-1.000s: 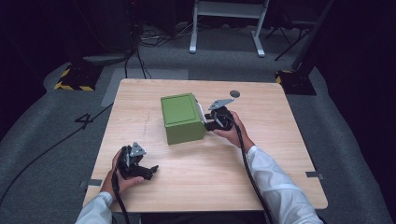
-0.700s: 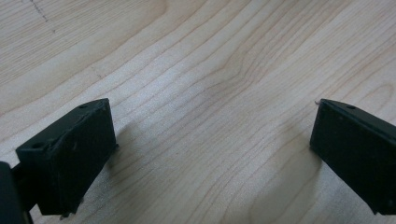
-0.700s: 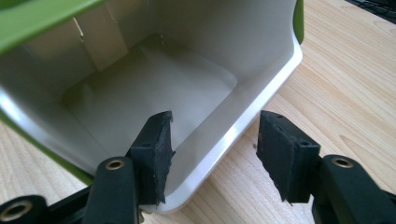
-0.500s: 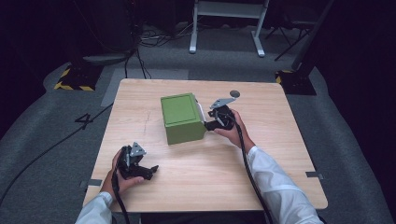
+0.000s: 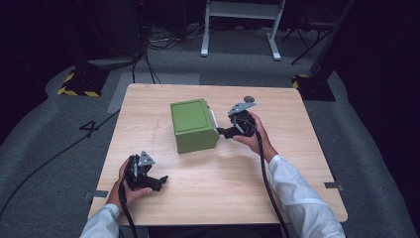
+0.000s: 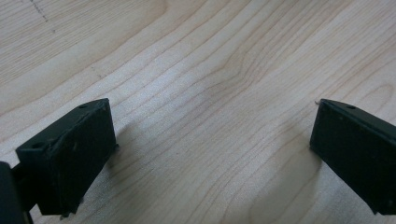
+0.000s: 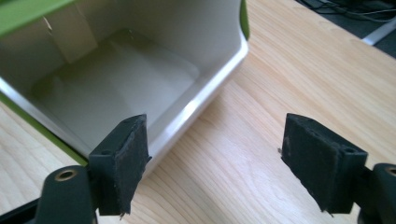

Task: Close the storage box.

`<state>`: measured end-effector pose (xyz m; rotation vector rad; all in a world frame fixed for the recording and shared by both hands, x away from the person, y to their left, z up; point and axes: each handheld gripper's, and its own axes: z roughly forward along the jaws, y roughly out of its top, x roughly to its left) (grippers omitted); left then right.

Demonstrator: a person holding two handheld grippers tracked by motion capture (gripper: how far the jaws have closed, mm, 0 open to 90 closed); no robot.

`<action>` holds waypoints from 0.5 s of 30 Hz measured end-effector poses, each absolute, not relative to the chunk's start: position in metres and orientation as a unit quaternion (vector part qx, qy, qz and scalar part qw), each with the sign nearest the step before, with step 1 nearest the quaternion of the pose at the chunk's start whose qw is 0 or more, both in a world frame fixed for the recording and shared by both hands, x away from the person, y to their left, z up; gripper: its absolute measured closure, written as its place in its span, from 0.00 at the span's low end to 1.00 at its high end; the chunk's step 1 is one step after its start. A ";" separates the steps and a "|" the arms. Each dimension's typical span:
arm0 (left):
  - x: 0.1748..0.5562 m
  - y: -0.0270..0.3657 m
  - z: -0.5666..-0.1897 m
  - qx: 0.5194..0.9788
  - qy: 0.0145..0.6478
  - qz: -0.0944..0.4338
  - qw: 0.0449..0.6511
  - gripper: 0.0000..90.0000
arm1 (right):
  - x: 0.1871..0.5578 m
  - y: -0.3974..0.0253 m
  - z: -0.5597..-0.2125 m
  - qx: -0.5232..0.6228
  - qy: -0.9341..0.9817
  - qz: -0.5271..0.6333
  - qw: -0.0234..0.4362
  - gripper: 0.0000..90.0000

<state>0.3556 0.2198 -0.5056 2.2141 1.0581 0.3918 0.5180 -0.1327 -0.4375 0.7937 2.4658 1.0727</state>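
So there's a green box [image 5: 193, 125] lying on its side around the middle of the wooden table [image 5: 277, 168], with its open mouth facing right. The inside is pale and looks empty from the right gripper view.

The right claw [image 5: 224, 132] is right up at that open side, jaws spread wide. In its own view one jaw sits just in front of the box's pale rim [image 7: 205, 88] and the other is out over bare wood, so it isn't holding anything. The right hand [image 5: 250, 134] is wrapped around the tool, white sleeve [image 5: 302, 198] trailing back to the near edge.

The left claw [image 5: 157, 181] is parked well apart from the box, down at the near left of the table, resting on or just above the wood. Its jaws are wide apart too, just wood grain between them.

Small dark round thing [image 5: 249, 98] near the far edge, can't tell what it is.
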 end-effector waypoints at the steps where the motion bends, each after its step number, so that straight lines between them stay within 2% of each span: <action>1: 0.356 0.220 -0.506 0.843 0.403 0.149 0.323 0.01 | 0.516 -0.135 -0.437 0.278 0.868 0.371 0.177 0.26; 15: 0.356 0.220 -0.506 0.843 0.403 0.149 0.323 0.00 | 0.503 -0.155 -0.426 0.263 0.877 0.355 0.189 0.25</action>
